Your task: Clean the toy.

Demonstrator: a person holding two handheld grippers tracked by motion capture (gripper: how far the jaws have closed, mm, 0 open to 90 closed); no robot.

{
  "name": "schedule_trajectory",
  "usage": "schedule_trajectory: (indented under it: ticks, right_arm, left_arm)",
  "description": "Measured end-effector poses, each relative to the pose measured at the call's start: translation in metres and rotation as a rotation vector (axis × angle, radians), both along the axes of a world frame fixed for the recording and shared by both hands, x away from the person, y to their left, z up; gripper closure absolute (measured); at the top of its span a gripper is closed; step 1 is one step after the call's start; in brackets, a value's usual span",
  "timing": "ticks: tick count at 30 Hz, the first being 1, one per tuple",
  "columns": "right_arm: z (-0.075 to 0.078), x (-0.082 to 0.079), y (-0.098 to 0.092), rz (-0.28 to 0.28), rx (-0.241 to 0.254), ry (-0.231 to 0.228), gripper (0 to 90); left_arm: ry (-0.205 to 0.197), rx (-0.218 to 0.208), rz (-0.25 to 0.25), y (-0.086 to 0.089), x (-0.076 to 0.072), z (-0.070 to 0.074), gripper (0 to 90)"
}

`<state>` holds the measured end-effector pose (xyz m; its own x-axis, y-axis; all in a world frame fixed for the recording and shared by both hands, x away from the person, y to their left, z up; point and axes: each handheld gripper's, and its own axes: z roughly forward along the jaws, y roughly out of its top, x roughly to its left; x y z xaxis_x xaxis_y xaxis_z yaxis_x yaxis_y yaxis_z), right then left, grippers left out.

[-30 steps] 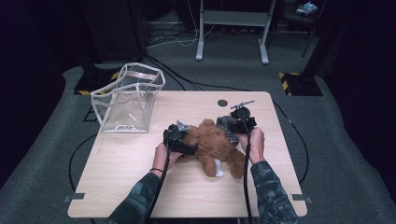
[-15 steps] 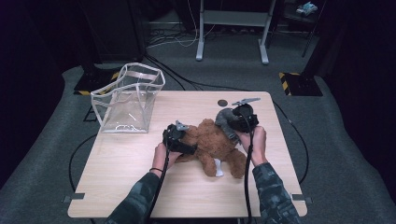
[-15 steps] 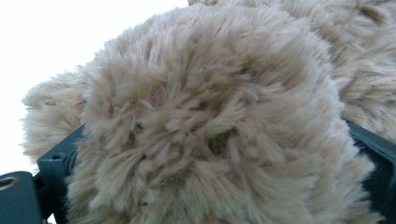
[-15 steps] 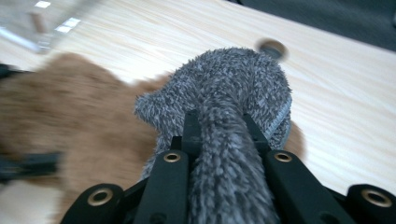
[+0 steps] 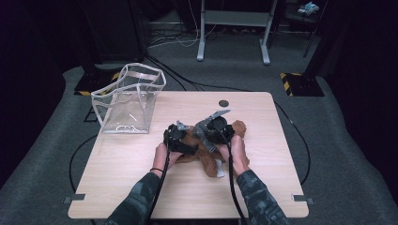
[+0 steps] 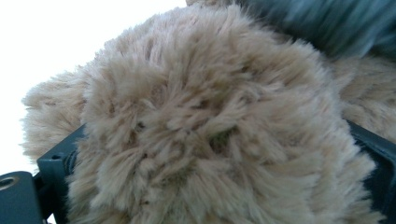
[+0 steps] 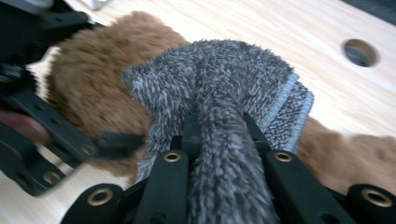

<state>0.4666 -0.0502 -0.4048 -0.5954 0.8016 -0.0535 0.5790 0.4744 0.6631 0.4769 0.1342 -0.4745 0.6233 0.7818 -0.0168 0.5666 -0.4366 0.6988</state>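
A brown plush toy point(image 5: 206, 157) lies on the wooden table point(image 5: 131, 183) near its middle. My left gripper point(image 5: 180, 139) is shut on the toy's left end; in the left gripper view the tan fur point(image 6: 201, 121) bulges between the two jaws. My right gripper point(image 5: 209, 131) hovers over the toy and is shut on a grey fuzzy cloth point(image 7: 219, 84), which drapes forward over the jaws. The two grippers are close together, and the left gripper point(image 7: 46, 126) appears at the left of the right gripper view. A white tag point(image 5: 219, 168) hangs from the toy.
A clear plastic bag point(image 5: 129, 98) with a white rim stands open at the table's back left. A round cable hole point(image 5: 224, 103) sits near the far edge. Cables trail from both grippers to the near edge. A metal stand point(image 5: 232, 28) is on the floor beyond.
My right gripper has carried the grey cloth leftward over the plush toy, closer to the left gripper. The left gripper has stayed put on the toy.
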Motion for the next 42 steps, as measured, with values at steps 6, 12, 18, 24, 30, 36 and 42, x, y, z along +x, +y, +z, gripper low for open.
schedule_trajectory:
  ticks: [6, 12, 18, 24, 30, 36, 42]
  right_arm:
    - [0.003, -0.003, -0.032, -0.071, -0.001, -0.016, 77.7]
    - [0.001, -0.006, -0.062, -0.134, 0.016, -0.023, 77.8]
    - [-0.003, -0.005, -0.081, -0.194, 0.011, -0.020, 77.8]
    - [-0.005, -0.003, -0.091, -0.225, 0.031, -0.003, 77.6]
    - [0.023, -0.012, -0.067, -0.149, 0.097, -0.069, 77.4]
    - [0.019, -0.009, -0.008, 0.004, 0.070, -0.049, 77.0]
    - [-0.007, -0.001, 0.011, 0.020, 0.028, -0.021, 77.3]
  left_arm:
    - [-0.007, -0.006, 0.001, 0.000, 0.000, 0.000, 3.6]
    - [-0.005, -0.002, -0.002, -0.001, 0.000, 0.000, 3.6]
    - [-0.006, -0.002, -0.005, -0.001, 0.001, 0.000, 3.6]
    - [-0.004, -0.006, 0.003, 0.000, 0.001, 0.000, 3.6]
    - [-0.002, -0.006, 0.004, 0.000, 0.001, -0.001, 3.6]
    - [-0.003, -0.005, 0.011, -0.001, 0.001, -0.001, 3.6]
    - [0.000, 0.000, 0.005, 0.000, 0.001, -0.001, 3.6]
